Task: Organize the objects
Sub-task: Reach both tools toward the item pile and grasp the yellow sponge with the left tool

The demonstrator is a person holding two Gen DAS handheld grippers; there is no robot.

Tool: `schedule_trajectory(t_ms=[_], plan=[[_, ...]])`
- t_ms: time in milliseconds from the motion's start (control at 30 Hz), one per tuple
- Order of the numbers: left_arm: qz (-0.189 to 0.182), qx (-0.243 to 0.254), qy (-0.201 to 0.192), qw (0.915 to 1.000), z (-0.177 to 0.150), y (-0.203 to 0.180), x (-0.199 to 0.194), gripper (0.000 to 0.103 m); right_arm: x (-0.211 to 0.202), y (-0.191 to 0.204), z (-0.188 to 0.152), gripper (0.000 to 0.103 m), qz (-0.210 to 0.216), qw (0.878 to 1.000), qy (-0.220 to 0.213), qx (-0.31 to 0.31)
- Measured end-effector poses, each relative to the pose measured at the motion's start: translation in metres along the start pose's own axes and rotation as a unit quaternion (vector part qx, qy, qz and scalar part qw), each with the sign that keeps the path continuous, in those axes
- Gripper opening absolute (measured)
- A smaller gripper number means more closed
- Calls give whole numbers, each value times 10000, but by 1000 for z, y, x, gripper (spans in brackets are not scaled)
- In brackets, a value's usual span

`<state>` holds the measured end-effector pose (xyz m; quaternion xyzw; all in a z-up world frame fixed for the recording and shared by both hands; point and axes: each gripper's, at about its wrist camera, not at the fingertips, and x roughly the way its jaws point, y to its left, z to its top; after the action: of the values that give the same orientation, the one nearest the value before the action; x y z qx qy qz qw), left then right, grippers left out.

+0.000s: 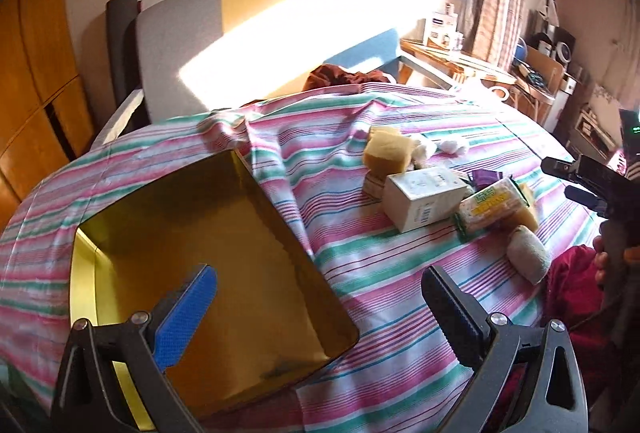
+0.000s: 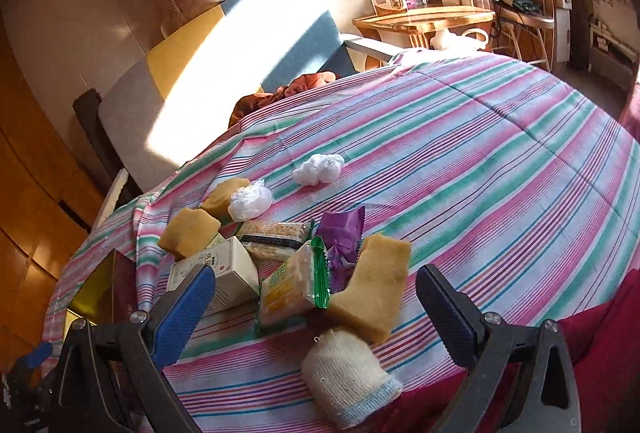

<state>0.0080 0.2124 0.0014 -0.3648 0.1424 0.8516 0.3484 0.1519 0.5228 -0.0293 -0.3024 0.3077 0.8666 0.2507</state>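
Left wrist view: the left gripper [image 1: 320, 309] hangs over the gold box [image 1: 208, 245], jaws wide apart, nothing between them.
Gold box: it sits on the striped cloth [image 1: 400, 273], open on top, and no objects are visible inside.
Right gripper: in the right wrist view the right gripper [image 2: 316, 307] is spread open too and holds nothing — a cracker pack [image 2: 292, 285], a sponge piece [image 2: 372, 289] and a rolled white sock [image 2: 344, 373] lie between its two fingers in the picture.
Pile: the objects lie together on the cloth, to the right of the box and apart from it.
White carton: the white carton [image 2: 224, 273] touches the cracker pack; a second sponge [image 2: 188, 233] leans on its top edge.
Other items: a third sponge [image 2: 224, 195], a purple wrapper [image 2: 344, 233], a longer biscuit pack [image 2: 276, 239], and two white plastic balls [image 2: 250, 201] — one a little apart from the pile.
Behind: a sofa [image 1: 280, 33] in strong sun, and a wooden table [image 2: 424, 21] by the window.
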Motion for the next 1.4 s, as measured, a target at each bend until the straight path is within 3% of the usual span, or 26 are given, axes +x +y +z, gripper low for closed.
schedule_trajectory(t_ms=[167,300,500,833,900,933,1100,1400], plan=[[-309,117,85,9994,36,-22,26,103,-1,-5,0,102,281,9993,-49,250],[-339,203,244,9989,69,-38,61,103,-4,-8,-1,102,447,9983,-115,365],[-145,807,352,9960,108,-64,121,103,1,-14,0,102,693,9959,-36,573],[-81,1430,771,9867,132,-87,201,102,7,-20,0,102,916,9929,91,755],[-199,1374,910,9861,131,-86,212,81,7,-21,0,102,910,9927,90,789],[-385,1259,1051,9857,129,-83,216,55,7,-22,0,102,905,9926,91,806],[-574,764,838,9919,120,-65,195,54,8,-23,0,102,862,9925,80,862],[-627,273,271,9973,94,-41,108,54,9,-41,0,102,1006,9853,109,1378]])
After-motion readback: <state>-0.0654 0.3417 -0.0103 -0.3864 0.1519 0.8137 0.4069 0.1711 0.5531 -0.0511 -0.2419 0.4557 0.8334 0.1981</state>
